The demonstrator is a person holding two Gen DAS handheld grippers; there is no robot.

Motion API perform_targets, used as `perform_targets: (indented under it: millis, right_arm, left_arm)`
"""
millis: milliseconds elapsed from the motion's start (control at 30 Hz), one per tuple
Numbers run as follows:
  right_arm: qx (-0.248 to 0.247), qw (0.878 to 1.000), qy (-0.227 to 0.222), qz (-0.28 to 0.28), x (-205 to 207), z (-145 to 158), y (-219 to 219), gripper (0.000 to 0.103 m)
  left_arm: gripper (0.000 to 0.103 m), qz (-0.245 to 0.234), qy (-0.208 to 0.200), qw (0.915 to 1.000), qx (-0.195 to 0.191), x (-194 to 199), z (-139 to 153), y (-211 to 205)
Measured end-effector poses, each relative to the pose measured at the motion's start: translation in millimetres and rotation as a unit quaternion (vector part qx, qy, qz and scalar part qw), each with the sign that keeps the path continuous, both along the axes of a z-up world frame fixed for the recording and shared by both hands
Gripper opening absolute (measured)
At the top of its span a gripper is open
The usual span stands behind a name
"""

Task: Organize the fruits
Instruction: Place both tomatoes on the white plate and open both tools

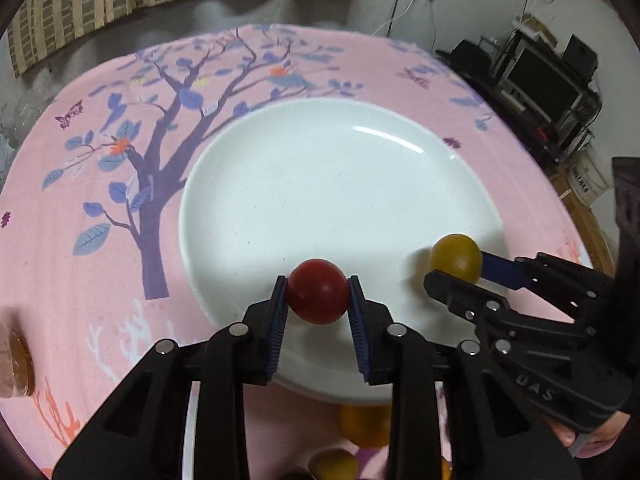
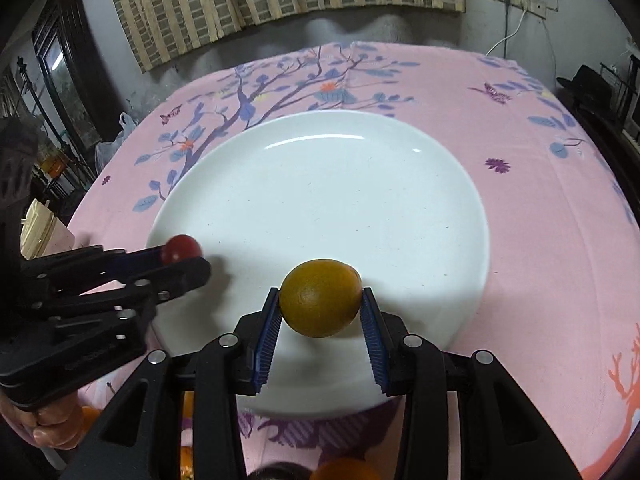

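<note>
Your left gripper [image 1: 318,292] jaws clamp the round red fruit [image 1: 318,291], right gripper [image 2: 320,300] jaws the yellow-orange fruit [image 2: 319,298]; lower both onto the white ceramic plate [image 1: 340,184] beneath before releasing.

Left gripper [image 1: 318,292] and right gripper [image 2: 320,300] angle downward, jaws clamped.

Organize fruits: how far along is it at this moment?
Done: nothing rests on the white plate yet. In hand: the left gripper holds a red fruit and the right gripper holds a yellow-orange fruit, both over the plate. Left: releasing both, then the orange fruits near its front edge.
</note>
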State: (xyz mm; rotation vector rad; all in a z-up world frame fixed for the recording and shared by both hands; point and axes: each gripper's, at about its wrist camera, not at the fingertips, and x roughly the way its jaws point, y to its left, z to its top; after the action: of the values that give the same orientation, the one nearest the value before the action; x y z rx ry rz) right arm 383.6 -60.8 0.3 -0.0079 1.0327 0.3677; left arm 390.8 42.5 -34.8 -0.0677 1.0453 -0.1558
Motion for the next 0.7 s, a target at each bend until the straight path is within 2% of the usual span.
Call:
perform_targets:
  millis: [100, 167, 200, 233, 267, 300, 367, 467, 600, 700]
  right_arm:
    - [-0.015, 1.0, 0.002, 0.005, 0.8, -5.2, 7.5, 0.041]
    - [-0.018, 1.0, -0.002, 0.005, -2.4, -4.3, 8.1, 0.054]
    - [-0.023, 1.0, -0.009, -0.001, -5.8, 0.2, 6.5, 0.057]
    - [-0.02, 1.0, -0.014, -0.005, -9.5, 5.3, 1.7, 0.061]
    - [-0.01, 1.0, -0.02, -0.007, -15.0, 12.3, -3.5, 0.063]
    - [0.003, 1.0, -0.027, -0.009, -23.0, 19.7, -9.3, 0.064]
    - [0.027, 0.998, -0.049, -0.011, -49.9, 35.7, -22.9, 0.067]
    - [0.046, 0.994, -0.097, 0.012, -105.2, 51.5, -31.5, 0.07]
    - [0.034, 0.989, -0.139, 0.037, -179.4, 52.3, -33.4, 0.074]
    - [0.008, 0.984, -0.168, 0.062, -230.2, 41.7, -29.9, 0.077]
  left_arm:
    - [0.033, 0.003, 0.011, 0.9999, 0.01, 9.3, -7.9, -3.0]
    - [0.053, 0.011, 0.002, 0.9996, 0.026, 4.7, -5.9, -0.4]
    - [0.059, 0.018, -0.009, 0.999, 0.04, 1.0, -1.2, 1.1]
    - [0.072, 0.025, -0.026, 0.9982, 0.049, -4.3, 6.7, 4.7]
    - [0.086, 0.028, -0.038, 0.9979, 0.044, -11.8, 14.6, 8.4]
    - [0.092, 0.036, -0.047, 0.9977, 0.034, -21.9, 23.2, 13.5]
    - [0.095, 0.038, -0.059, 0.9975, 0.007, -41.4, 36.9, 23.2]
    - [0.097, 0.026, -0.066, 0.9975, -0.005, -79.4, 50.5, 32.3]
    - [0.098, 0.029, -0.1, 0.9945, -0.005, -143.3, 55.2, 47.4]
    - [0.098, 0.025, -0.127, 0.9915, -0.01, -189.4, 45.6, 58.3]
